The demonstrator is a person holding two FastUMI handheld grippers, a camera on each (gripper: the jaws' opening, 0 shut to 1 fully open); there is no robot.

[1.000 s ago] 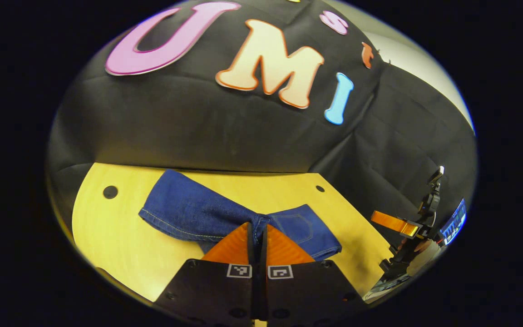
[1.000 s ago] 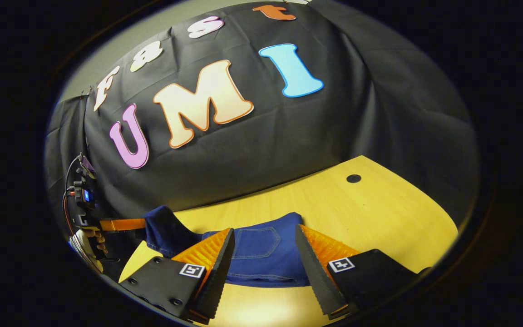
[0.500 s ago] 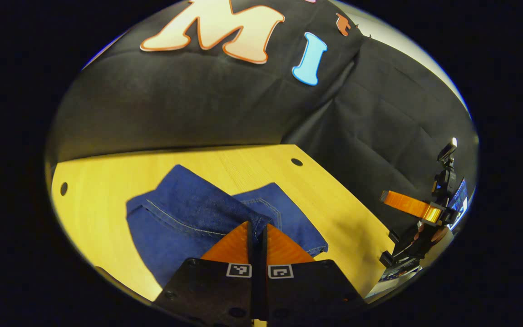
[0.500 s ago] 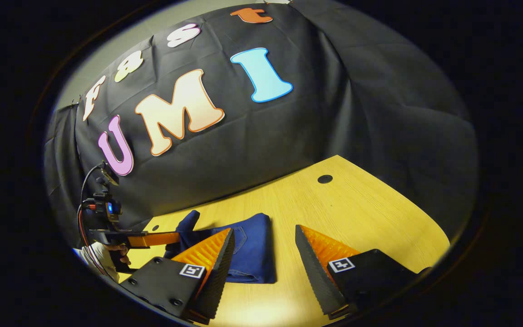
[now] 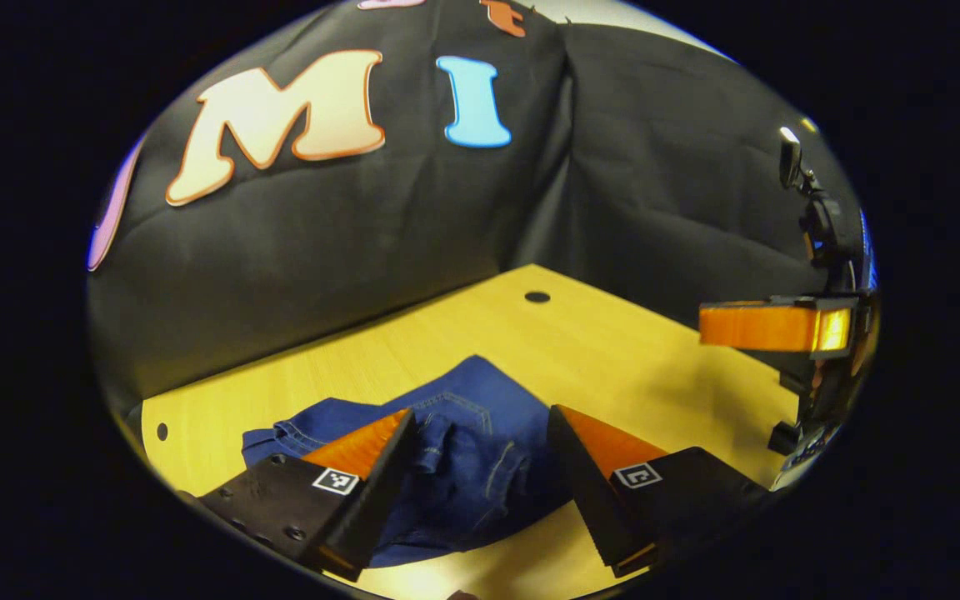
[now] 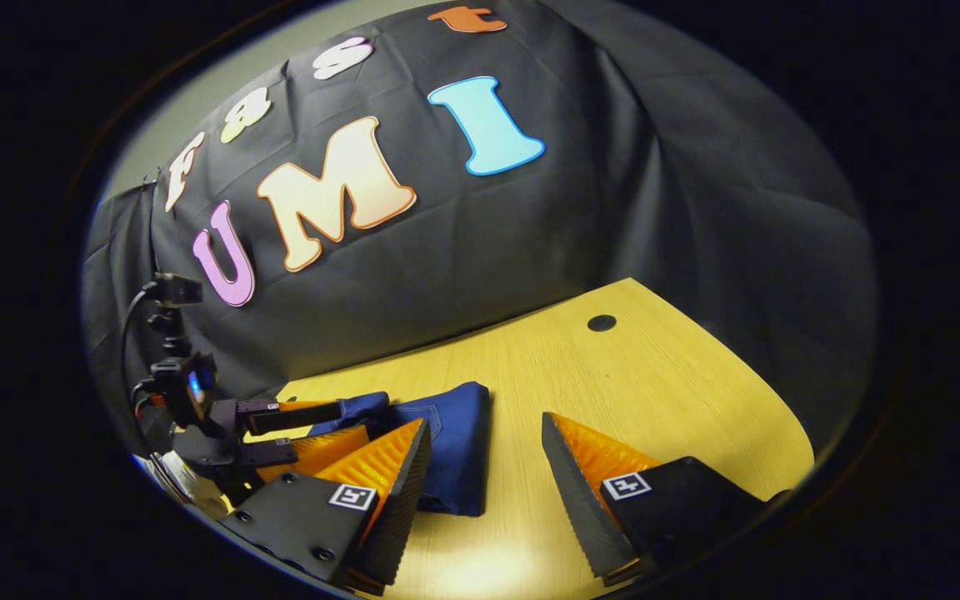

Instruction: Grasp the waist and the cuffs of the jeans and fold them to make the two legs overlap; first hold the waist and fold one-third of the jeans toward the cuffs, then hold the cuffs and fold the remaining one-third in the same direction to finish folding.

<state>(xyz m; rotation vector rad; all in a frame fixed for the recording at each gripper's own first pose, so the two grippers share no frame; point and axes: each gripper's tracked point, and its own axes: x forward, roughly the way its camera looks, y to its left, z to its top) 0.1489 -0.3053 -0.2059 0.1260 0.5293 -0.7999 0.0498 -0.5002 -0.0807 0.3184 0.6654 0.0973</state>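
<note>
On tabletop [image 5: 613, 350], folded jeans [image 5: 463, 450] lying bunched; left hand-held gripper [image 5: 476, 467] hovering w/ fingers wide apart, gripping nothing. Right hand-held gripper [image 6: 484, 467] also spread, empty, beside jeans.

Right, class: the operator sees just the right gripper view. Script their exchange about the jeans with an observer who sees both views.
Operator: Is the left gripper gripping the jeans?
Observer: No. The left gripper is open over the jeans, pinching nothing.
Operator: Does the top layer lie flat?
Observer: No. The left gripper view shows it rumpled, with pocket stitching facing up.
Operator: Where does my gripper sit?
Observer: The right gripper hangs over bare table, apart from the jeans.
</note>
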